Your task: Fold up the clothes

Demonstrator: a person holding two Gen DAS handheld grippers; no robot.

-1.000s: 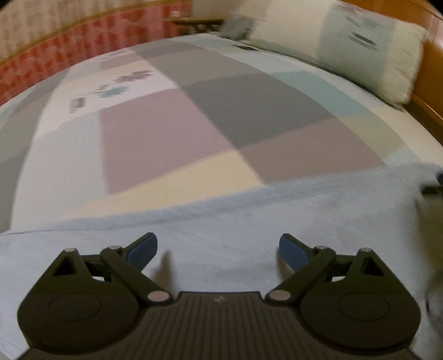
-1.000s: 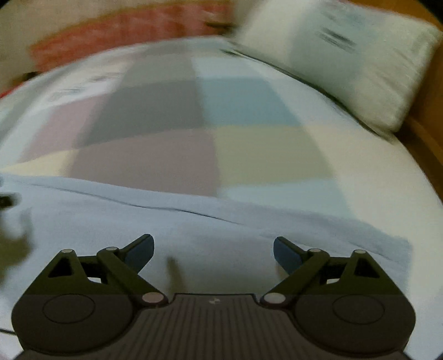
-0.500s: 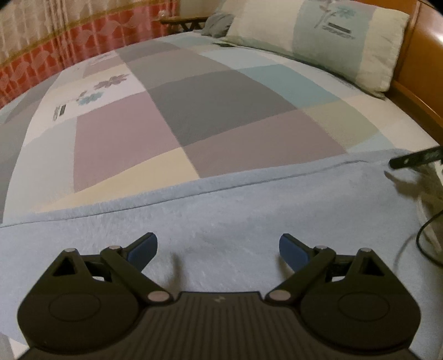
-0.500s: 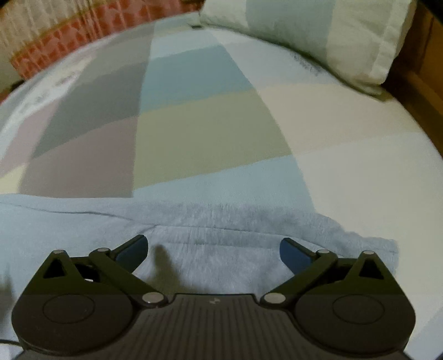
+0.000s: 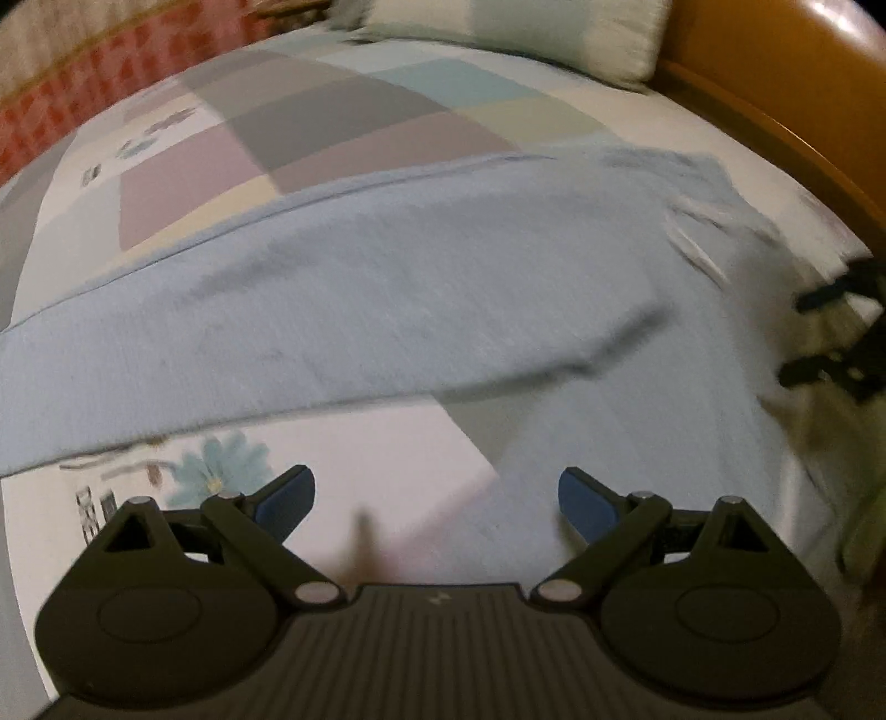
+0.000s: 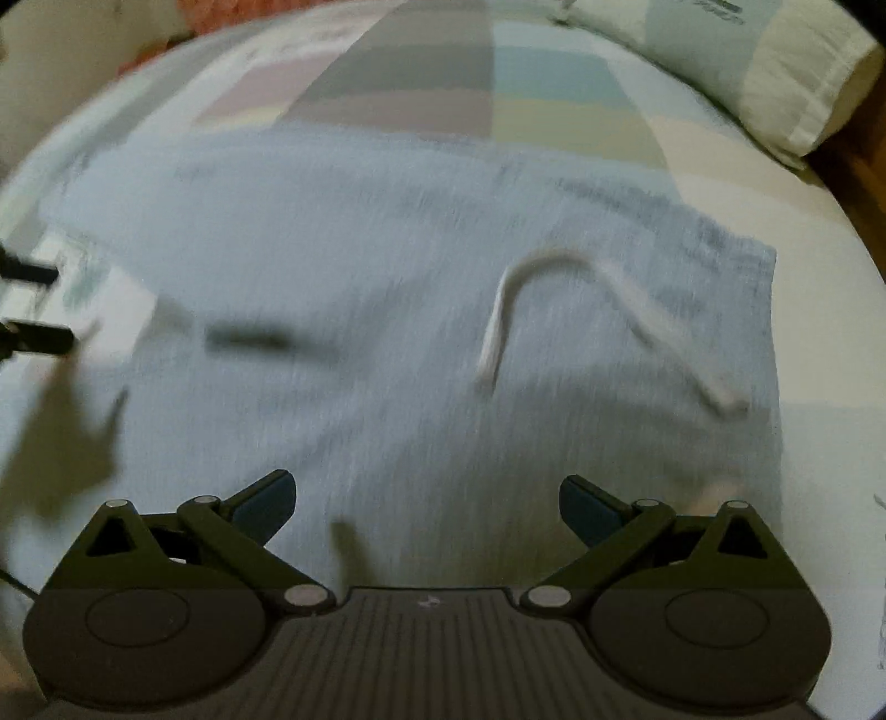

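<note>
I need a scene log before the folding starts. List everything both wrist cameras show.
garment: one, light blue, spread flat across the bed
drawstring: one, white, two ends lying on the garment near its waist
bedspread: one, pastel patchwork with flower prints, under the garment
pillow: one, cream and pale green, at the bed's head
bed frame: one, orange-brown wood, beside the pillow
curtain: red-patterned, blurred, behind the bed
left gripper: open, empty
right gripper: open, empty

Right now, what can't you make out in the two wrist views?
- Light blue garment: both views motion-blurred; near hem hidden behind right gripper.
- Drawstring: ends smeared, right wrist view.
- Left gripper: body cut off by frame bottom.
- Pillow: cut off by top edge, left wrist view.
</note>
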